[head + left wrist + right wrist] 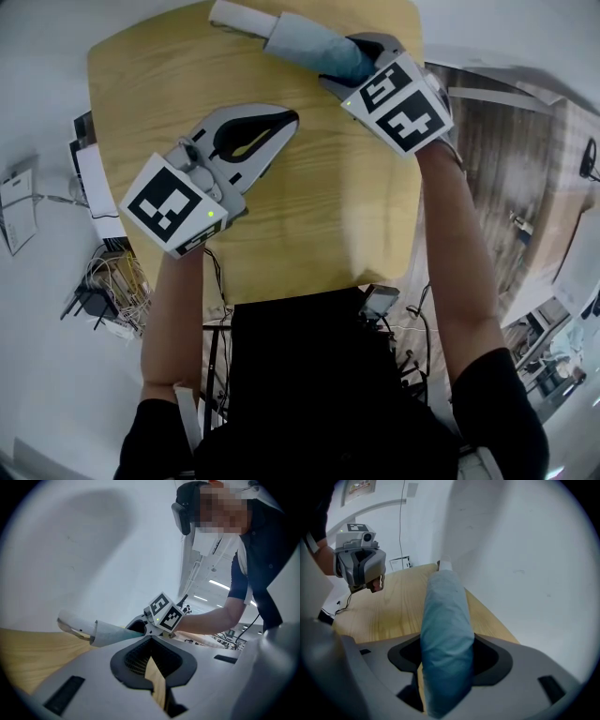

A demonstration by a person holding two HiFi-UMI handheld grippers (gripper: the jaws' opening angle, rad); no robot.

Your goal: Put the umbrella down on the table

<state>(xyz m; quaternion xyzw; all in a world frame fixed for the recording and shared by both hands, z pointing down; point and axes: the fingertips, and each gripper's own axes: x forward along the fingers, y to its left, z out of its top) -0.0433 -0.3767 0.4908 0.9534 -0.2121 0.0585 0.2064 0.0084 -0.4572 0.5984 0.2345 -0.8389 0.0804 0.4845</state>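
Note:
A folded light-blue umbrella (309,42) with a white handle end (234,14) lies roughly level over the far edge of the wooden table (319,216). My right gripper (361,49) is shut on its blue fabric body (445,620), and the handle points away to the left. I cannot tell whether the umbrella (110,632) touches the tabletop. My left gripper (289,119) hovers over the middle of the table, shut and holding nothing, a short way in front of the umbrella. The left gripper view shows the right gripper's marker cube (164,611) just beyond the left gripper (151,640).
A small dark device (380,300) sits at the table's near edge by the person's body. Cables and boxes (103,281) clutter the floor at the left, with papers (19,211) farther left. A wood-pattern floor (506,141) lies to the right. A white wall stands behind the table.

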